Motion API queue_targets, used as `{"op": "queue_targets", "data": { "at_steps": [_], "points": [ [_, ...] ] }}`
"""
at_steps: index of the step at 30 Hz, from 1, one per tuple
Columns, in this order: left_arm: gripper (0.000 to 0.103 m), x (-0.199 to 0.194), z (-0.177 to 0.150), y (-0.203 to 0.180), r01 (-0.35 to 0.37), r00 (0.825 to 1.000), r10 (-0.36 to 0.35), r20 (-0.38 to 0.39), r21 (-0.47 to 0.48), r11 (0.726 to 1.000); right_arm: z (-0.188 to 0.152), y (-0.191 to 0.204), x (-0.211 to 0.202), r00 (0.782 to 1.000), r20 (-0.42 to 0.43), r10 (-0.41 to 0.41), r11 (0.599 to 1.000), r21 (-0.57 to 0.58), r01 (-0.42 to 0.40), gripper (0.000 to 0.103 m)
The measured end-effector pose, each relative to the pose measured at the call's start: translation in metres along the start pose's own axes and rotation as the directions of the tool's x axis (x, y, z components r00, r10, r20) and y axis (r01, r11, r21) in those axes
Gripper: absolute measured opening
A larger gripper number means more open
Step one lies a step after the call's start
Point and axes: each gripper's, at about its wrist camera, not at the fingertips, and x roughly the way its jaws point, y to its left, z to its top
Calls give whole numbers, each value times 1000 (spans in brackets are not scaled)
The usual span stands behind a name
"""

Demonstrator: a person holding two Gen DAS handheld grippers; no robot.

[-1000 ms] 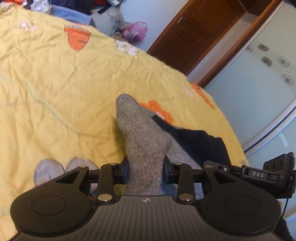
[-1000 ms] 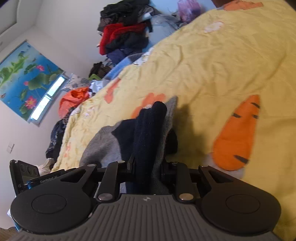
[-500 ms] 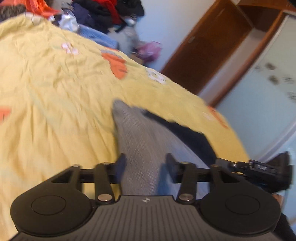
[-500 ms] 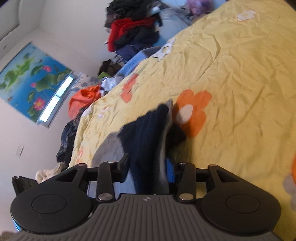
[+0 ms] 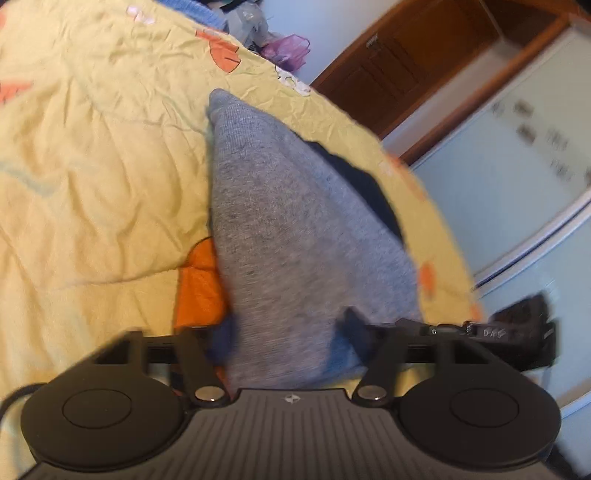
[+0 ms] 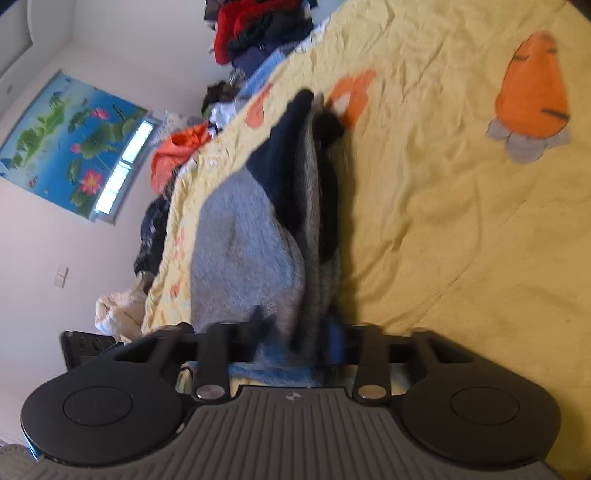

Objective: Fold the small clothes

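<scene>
A grey sock point(image 5: 295, 221) with a navy part point(image 5: 365, 184) lies on the yellow bedspread point(image 5: 92, 166), its tip pointing away. It runs back between the fingers of my left gripper point(image 5: 288, 328). Those jaws stand wide and are closing, and the pads do not visibly press the cloth. In the right wrist view the same grey sock point(image 6: 240, 251) shows folded layers edge-on, navy point(image 6: 291, 147) uppermost. My right gripper point(image 6: 295, 332) is closing, and its fingers pinch the bunched near end. Each gripper's body shows at the other view's edge.
The bedspread point(image 6: 443, 221) carries orange carrot and flower prints. A heap of clothes point(image 6: 258, 33) sits at its far end. A brown door point(image 5: 406, 62) and a pale wardrobe point(image 5: 517, 166) stand beyond the bed's edge. A lotus picture point(image 6: 74, 140) hangs on the wall.
Both pairs of jaws let go of the sock and spread. The right pair has come back in on it; the left still stands wide. Both hands slid across the bed; the sock now spreads wider and flatter.
</scene>
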Motion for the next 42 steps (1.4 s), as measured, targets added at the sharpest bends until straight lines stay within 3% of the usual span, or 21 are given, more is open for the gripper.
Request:
{"op": "queue_targets", "data": {
  "at_steps": [5,8,9,11,12,14,16,17,18,19,21,22,24,26,27,28,29,31,37,39,42],
  "points": [
    [14,-15,-3,2,-82,996,84,-19,84,993,-9,34,-11,1000,-4,-14,984,-177,13,19],
    [14,-14,-7,2,-99,995,101,-13,127,987,-18,39,-12,993,-16,-115,957,-269,106,18],
    [17,-14,-8,-2,-120,992,122,-4,144,982,-20,33,-8,990,-25,-141,956,-264,129,15],
    [20,-18,-10,-14,-163,986,163,14,187,969,-19,24,-11,995,-20,-99,971,-221,92,18],
    [22,-26,-12,-22,-181,983,177,40,215,960,-17,25,-15,995,-12,-94,974,-210,90,27],
    [31,-44,-15,-41,-229,971,197,135,293,928,-13,32,-28,992,68,-106,970,-215,118,34],
    [68,-52,-14,-61,-297,938,204,280,348,889,-5,46,-41,974,184,-132,950,-257,177,34],
    [94,-49,-11,-71,-335,912,208,354,349,875,1,56,-41,960,240,-144,936,-282,211,35],
    [96,-42,-8,-81,-354,889,194,414,353,866,7,66,-38,942,302,-150,923,-299,243,37],
    [96,-31,-4,-90,-356,881,173,441,376,856,14,76,-30,927,346,-145,916,-308,258,47],
    [95,1,7,-106,-398,871,198,450,411,820,30,94,-2,932,351,-92,917,-336,217,66],
    [95,17,11,-110,-419,870,222,441,422,804,38,99,15,939,339,-61,923,-339,182,70],
    [95,44,15,-109,-436,879,262,399,448,781,53,107,52,953,297,-64,930,-329,165,69],
    [95,71,9,-96,-454,887,323,330,497,740,60,106,79,952,280,-125,919,-328,217,68],
    [95,75,2,-87,-468,881,328,341,526,710,61,100,90,948,267,-175,906,-332,261,67],
    [95,73,-6,-80,-462,881,291,374,543,701,62,90,98,943,249,-221,899,-323,296,62],
    [95,68,-5,-76,-434,895,278,349,535,724,57,81,99,940,269,-209,891,-344,297,60],
    [95,66,-2,-68,-417,902,272,334,519,746,45,75,97,935,294,-199,864,-397,309,57],
    [98,67,-1,-69,-428,897,285,338,505,749,51,80,85,934,289,-212,883,-353,309,56],
    [98,66,1,-68,-427,897,284,338,498,755,42,91,72,926,314,-211,894,-322,313,61],
    [98,66,-1,-71,-429,896,286,339,500,752,19,100,62,942,295,-158,898,-354,261,69]
  ]
}}
